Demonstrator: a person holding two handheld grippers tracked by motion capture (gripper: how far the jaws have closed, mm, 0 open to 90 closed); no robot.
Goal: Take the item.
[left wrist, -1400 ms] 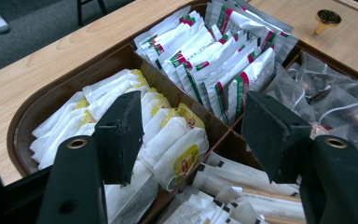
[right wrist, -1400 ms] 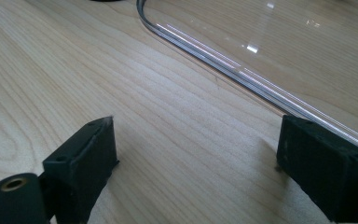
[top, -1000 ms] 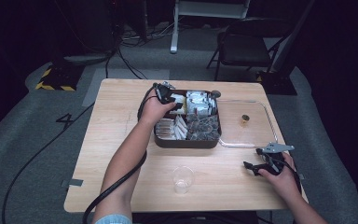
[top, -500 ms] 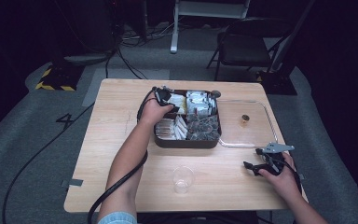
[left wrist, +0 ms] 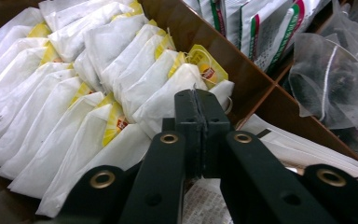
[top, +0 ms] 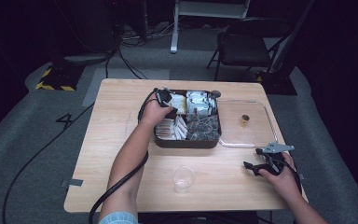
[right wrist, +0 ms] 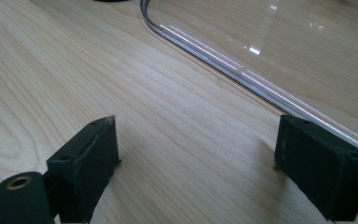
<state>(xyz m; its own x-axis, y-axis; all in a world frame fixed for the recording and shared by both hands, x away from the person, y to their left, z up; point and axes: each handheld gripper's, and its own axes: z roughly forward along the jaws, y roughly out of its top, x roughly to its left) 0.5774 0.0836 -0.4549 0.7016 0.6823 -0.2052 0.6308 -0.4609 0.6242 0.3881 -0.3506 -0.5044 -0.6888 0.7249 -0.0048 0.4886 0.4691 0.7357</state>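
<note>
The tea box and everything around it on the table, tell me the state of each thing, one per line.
Tea box: open, compartments filled.
Clear lid: off, lying flat beside the box.
Plastic cup: upright, looks empty.
Left gripper: shut, over the white tea bags; a thread seems caught between its jaws.
Right gripper: open, on the table by the lid's edge.

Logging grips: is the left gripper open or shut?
Shut: the left gripper has its jaws pressed together over the tea bags, apparently pinching a string.
</note>
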